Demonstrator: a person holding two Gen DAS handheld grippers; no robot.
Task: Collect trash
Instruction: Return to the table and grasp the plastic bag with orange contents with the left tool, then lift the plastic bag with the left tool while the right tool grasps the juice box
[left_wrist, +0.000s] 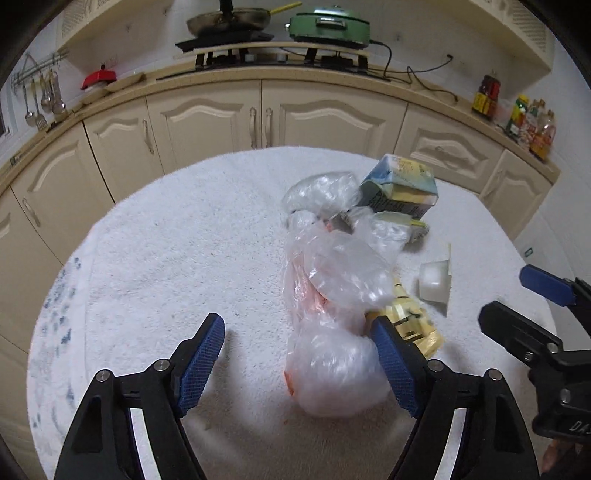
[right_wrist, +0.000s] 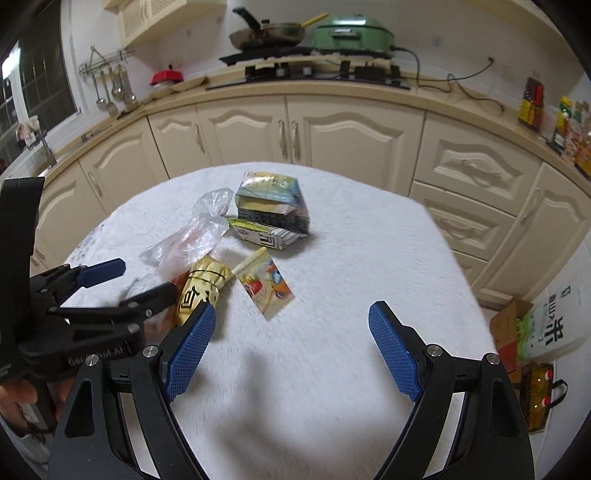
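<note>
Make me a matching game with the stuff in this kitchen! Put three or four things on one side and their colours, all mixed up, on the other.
Things:
1. Lidded cooker on the stove
2. Small lid on the counter
3. Wrapper with black writing on the table
4. Pads on the gripper fingers

Colours:
A. blue
B. golden yellow
C. green
D. red

Right pairs: 1-C, 2-D, 3-B, 4-A
</note>
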